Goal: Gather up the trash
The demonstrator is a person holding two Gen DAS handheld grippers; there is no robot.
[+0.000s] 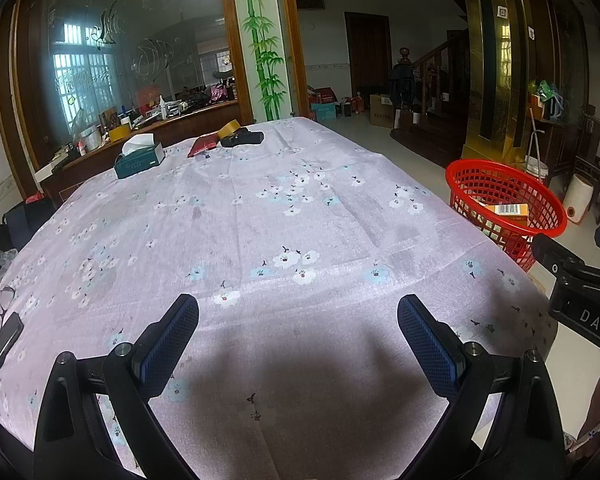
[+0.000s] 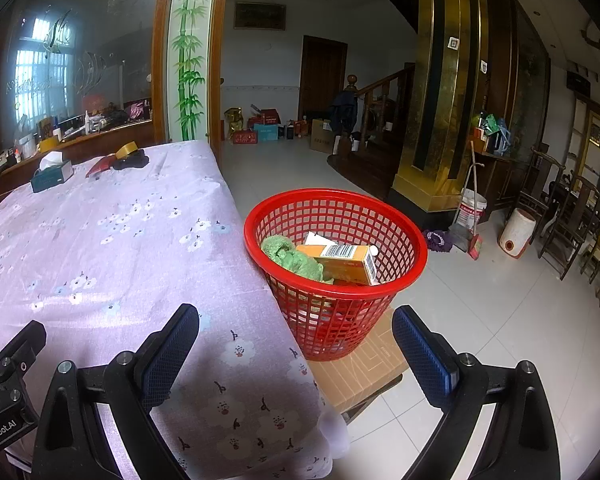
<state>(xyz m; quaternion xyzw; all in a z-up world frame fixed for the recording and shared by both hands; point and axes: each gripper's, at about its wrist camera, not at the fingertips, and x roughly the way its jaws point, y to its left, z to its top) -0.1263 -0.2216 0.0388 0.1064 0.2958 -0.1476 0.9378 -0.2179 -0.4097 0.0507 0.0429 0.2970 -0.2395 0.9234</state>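
A red mesh basket (image 2: 380,204) stands on a cardboard box beside the table's right edge; it also shows in the left wrist view (image 1: 456,172). Inside lie an orange carton (image 2: 340,258) and a crumpled green cloth (image 2: 296,258). My left gripper (image 1: 298,338) is open and empty, low over the near part of the floral tablecloth (image 1: 260,220). My right gripper (image 2: 296,344) is open and empty, over the table's right edge, just short of the basket.
At the far end of the table lie a tissue box (image 1: 139,159), a red packet (image 1: 202,146), a tape roll (image 1: 229,127) and a dark pouch (image 1: 242,138). Glasses and a phone (image 1: 0,346) lie at the left edge. Tiled floor, stairs and chairs are to the right.
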